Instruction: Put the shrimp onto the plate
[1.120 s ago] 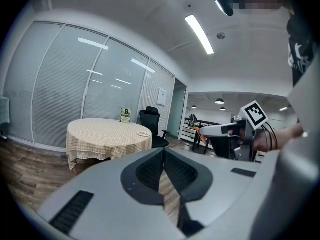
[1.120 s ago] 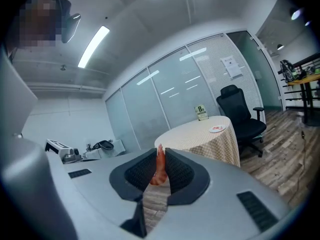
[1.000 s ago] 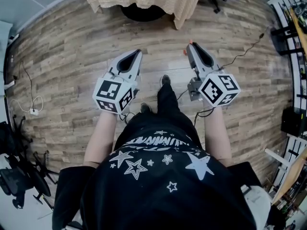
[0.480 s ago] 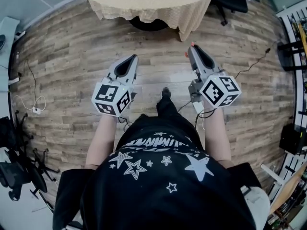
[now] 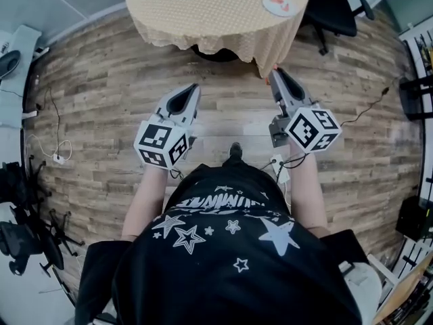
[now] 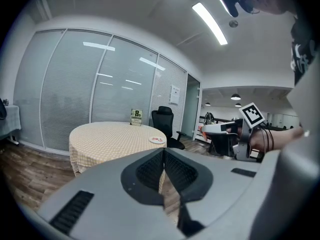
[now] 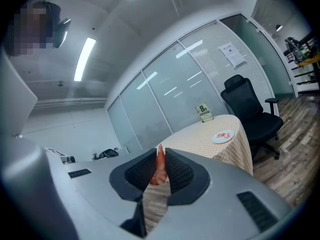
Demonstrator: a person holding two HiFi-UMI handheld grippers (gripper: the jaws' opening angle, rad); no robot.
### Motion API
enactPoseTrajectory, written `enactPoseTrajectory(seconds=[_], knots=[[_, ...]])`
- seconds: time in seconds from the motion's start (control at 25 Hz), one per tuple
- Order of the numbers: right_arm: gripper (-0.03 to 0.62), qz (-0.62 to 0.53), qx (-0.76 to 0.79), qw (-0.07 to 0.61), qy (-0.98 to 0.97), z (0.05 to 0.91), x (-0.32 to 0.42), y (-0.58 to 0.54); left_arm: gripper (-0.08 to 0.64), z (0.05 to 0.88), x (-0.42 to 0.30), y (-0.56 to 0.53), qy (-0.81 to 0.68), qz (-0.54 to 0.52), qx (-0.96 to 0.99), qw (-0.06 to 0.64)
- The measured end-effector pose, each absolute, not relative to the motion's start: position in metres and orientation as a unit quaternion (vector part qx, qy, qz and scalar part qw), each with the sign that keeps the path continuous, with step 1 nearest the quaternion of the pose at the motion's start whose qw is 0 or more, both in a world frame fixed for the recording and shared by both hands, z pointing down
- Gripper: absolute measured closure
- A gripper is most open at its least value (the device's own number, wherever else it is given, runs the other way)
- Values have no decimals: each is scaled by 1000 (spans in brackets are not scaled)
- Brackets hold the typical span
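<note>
Right gripper [image 5: 273,73] jaws clamping shrimp [image 7: 160,166] tail-up, securing it for transfer. Plate [image 5: 268,7] sitting on round table [image 5: 203,5], 12 o'clock from right gripper, well apart. Left gripper [image 5: 194,88] jaws pressing together, empty, idling at 9 o'clock.

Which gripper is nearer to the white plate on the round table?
The right. The right gripper, holding the shrimp, sits just short of the table, in line with the plate; the left gripper is farther back and off to its left.
</note>
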State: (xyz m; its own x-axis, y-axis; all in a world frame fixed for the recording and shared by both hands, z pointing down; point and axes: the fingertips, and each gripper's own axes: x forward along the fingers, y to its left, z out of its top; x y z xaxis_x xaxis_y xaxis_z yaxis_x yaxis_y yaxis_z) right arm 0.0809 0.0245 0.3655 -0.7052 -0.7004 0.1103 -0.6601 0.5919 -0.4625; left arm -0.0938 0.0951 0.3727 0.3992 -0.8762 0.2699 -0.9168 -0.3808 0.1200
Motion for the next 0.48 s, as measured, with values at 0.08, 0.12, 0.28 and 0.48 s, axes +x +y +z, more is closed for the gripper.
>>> enactPoseTrajectory(seconds=[0.08, 0.12, 0.28, 0.48], knots=[[532, -242, -374, 41, 894, 366, 84, 15, 552, 371, -90, 87, -549, 79, 823, 123], [532, -243, -370, 41, 896, 366, 86, 10, 552, 371, -88, 83, -552, 77, 821, 122], [532, -240, -358, 43, 901, 363, 97, -5, 552, 371, -82, 72, -565, 70, 813, 121], [532, -244, -353, 38, 902, 369, 106, -22, 552, 372, -75, 64, -576, 73, 805, 124]])
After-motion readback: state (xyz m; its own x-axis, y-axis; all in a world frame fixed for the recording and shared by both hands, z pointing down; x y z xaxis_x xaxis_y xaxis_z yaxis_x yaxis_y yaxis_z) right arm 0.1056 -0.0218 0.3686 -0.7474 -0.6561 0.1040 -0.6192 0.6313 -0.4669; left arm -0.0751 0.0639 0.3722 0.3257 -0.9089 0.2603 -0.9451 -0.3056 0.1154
